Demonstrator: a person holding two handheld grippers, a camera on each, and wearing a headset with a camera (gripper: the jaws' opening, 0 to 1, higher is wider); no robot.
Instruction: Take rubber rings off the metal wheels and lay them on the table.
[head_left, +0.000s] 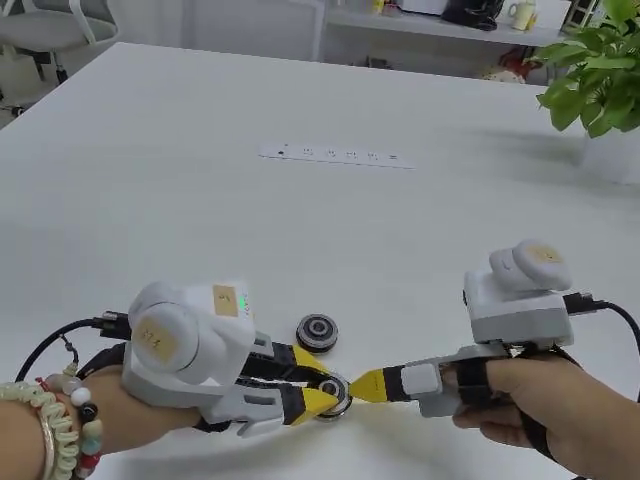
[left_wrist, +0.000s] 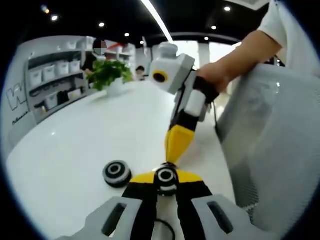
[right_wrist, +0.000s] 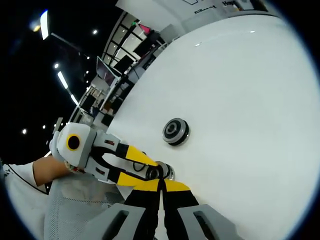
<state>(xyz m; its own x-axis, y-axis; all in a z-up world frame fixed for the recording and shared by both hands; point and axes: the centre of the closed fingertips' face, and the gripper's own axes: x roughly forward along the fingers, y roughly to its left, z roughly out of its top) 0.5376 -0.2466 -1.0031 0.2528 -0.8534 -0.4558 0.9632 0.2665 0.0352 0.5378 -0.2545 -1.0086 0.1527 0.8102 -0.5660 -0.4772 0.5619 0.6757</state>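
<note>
1. The L gripper (head_left: 325, 388) is low on the left in the head view. A hand w/ bead bands (head_left: 70, 420) on the wrist holds it.
2. Its yellow jaws are part way open & squeeze a small metal wheel (head_left: 338, 394) from both sides. The wheel is right down by the white table (head_left: 200, 220); can't tell if it touches.
3. The R gripper (head_left: 362, 388) comes in from the right. Its jaws are pressed together w/ no gap.
4. Its tip meets the rim of that wheel. Can't tell if it has a pinch of anything or just pokes.
5. A 2nd wheel (head_left: 317, 332) lies flat on the table, just beside the L gripper's jaws & a bit farther from the person. It sits apart from both grippers.
6. The 2nd wheel has its black rubber ring (left_wrist: 106, 175) on.
7. Far off: a long white plug strip (head_left: 335, 155) mid table & a green plant (head_left: 598, 60) at the far right.
</note>
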